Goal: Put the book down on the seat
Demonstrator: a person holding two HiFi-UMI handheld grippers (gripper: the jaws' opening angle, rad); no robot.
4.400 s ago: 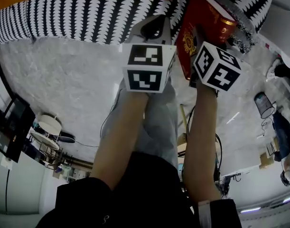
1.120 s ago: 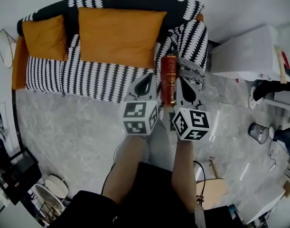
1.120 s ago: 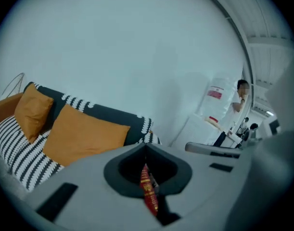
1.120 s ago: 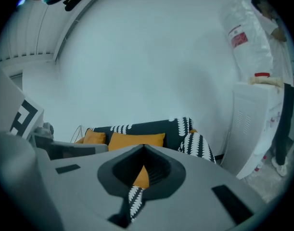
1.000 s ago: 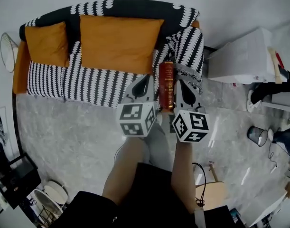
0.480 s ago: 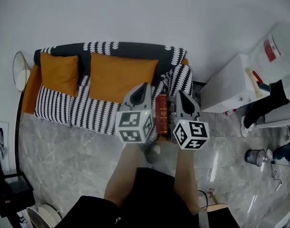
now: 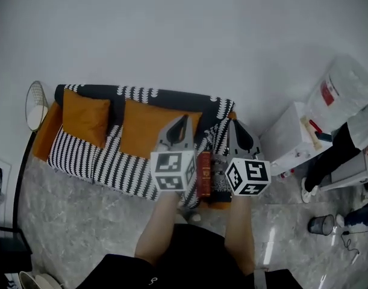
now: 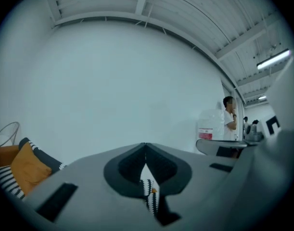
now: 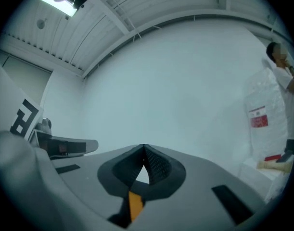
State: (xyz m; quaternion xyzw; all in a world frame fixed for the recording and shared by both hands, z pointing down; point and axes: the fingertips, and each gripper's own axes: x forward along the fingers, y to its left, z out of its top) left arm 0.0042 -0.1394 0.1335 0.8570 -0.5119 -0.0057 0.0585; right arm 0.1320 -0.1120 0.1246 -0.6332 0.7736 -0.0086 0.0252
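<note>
Fingers [image 8: 127, 166] of the left gripper [image 8: 146, 151] meet tip to tip with nothing clamped; only striped cloth shows through the slot below the tips. Right gripper [image 9: 143, 151] is likewise closed and empty, with an orange strip visible through its slot. Head view: both grippers are over the sofa [image 7: 141, 95]. The book [image 7: 203, 173] shows between their cubes [image 7: 173, 170], spine up, apparently resting on the right end of the seat [image 7: 105, 164] beside the striped arm [image 7: 217, 136]. Neither gripper touches it. Judgement: book placed and released; the step in hand is withdrawal. Next move calls for little: hold both grippers off the book and check that it sits steady, since on edge near the seat's front it might tip.
</note>
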